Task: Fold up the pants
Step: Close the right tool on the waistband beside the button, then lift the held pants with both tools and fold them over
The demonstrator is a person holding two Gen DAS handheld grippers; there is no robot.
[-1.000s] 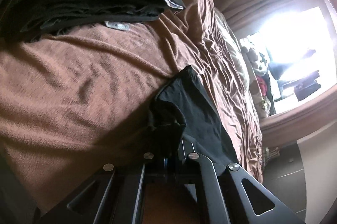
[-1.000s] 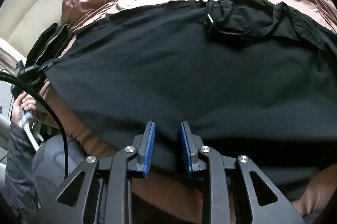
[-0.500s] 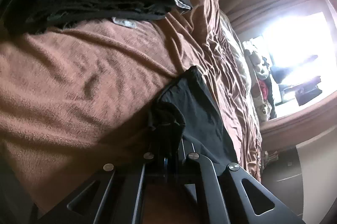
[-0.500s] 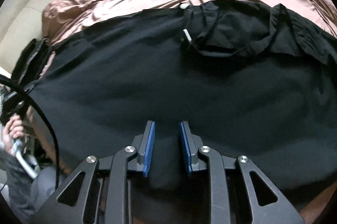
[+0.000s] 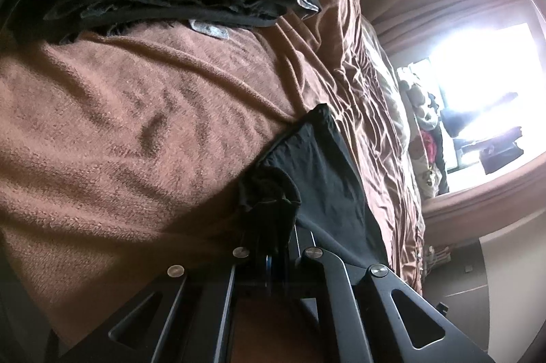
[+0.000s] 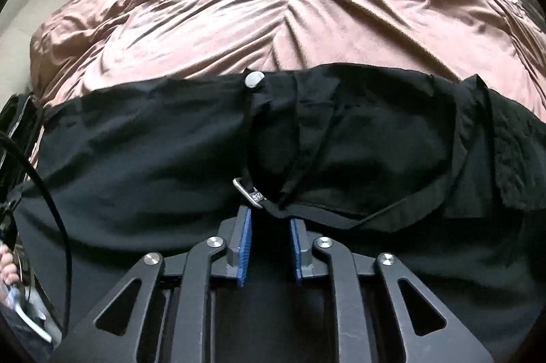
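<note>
Advancing across the black pants [image 6: 143,165], the right gripper [image 6: 269,226] now hangs parted over the waistband at the bed's [image 6: 273,4] near edge; the left gripper [image 5: 273,247] stays clamped on bunched fabric. Pinch both layers squarely before lifting.

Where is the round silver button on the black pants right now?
In the right wrist view, the silver button sits at the far top edge of the black pants, just left of centre, bordering the pink bedspread and above the zipper pull.
</note>
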